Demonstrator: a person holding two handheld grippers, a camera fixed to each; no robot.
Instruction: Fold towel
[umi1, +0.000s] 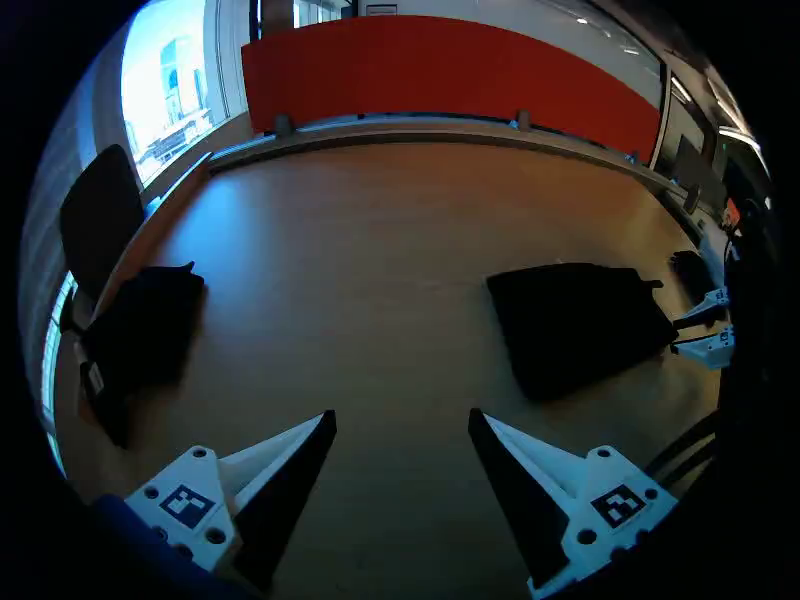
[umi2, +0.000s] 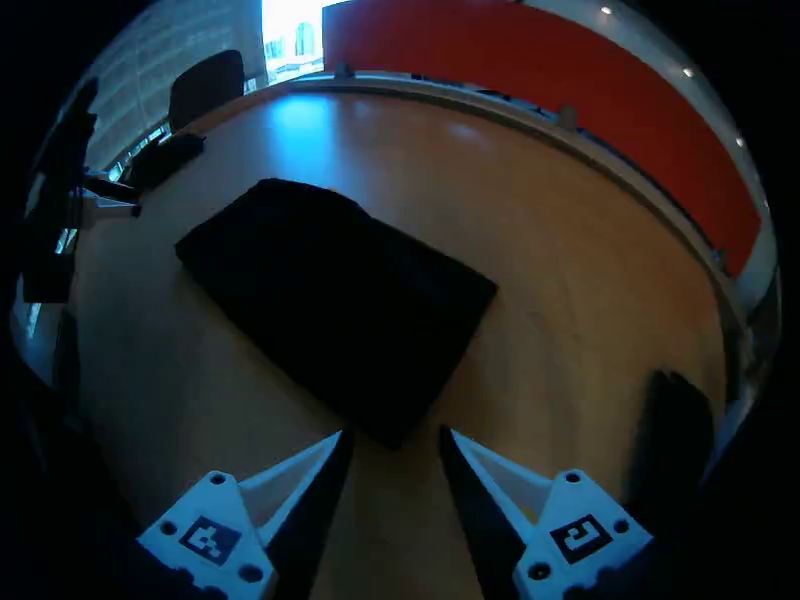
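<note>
Black rectangular cloth towel (umi2: 335, 305): lies folded flat on the light brown wooden tabletop (umi2: 560, 260), one corner pointing toward the camera.
Right gripper (umi2: 395, 432): white-and-black fingers parted, tips on either side of that near corner.
Red partition panel (umi2: 600, 90): runs along the table's far edge.
Black office chair (umi2: 205, 85): stands beyond the far left edge.
Dark upright object (umi2: 680, 440): at the right, too dim to identify.

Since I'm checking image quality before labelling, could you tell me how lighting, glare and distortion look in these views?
Left gripper view: the window is blown out, the dark towel shows almost no texture. Right gripper view: bluish glare lies on the far table, the towel reads near-black. Both views: fisheye bends the table edge.
</note>
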